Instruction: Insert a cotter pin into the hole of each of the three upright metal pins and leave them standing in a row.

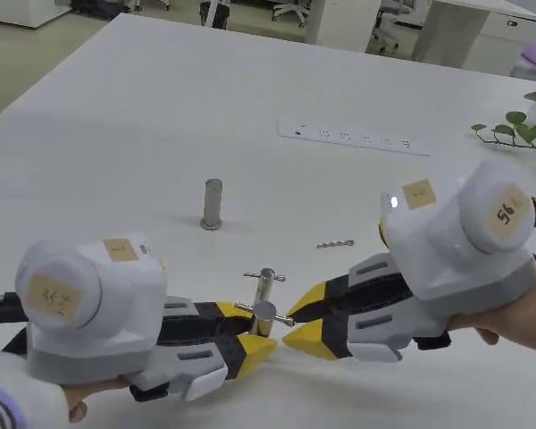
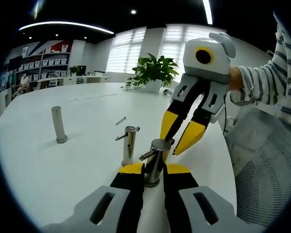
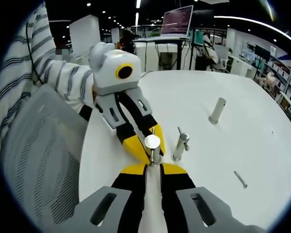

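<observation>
Three upright metal pins stand on the white table (image 1: 161, 116). My left gripper (image 1: 255, 329) is shut on the nearest pin (image 1: 263, 315) at its lower part, also seen at the nearest pin (image 2: 156, 160). A cotter pin (image 1: 281, 317) sits through this pin's hole, and my right gripper (image 1: 288, 326) is shut on its right end. The middle pin (image 1: 264, 284) carries a cotter pin (image 1: 263, 276) through its top. The far pin (image 1: 213, 204) is bare. In the right gripper view, the right gripper (image 3: 153, 168) meets the held pin (image 3: 153, 145).
A loose cotter pin (image 1: 335, 243) lies on the table right of the pins. A white power strip (image 1: 353, 138) lies farther back, and a green plant (image 1: 518, 125) is at the right edge. A mesh chair (image 3: 43, 160) stands by the table.
</observation>
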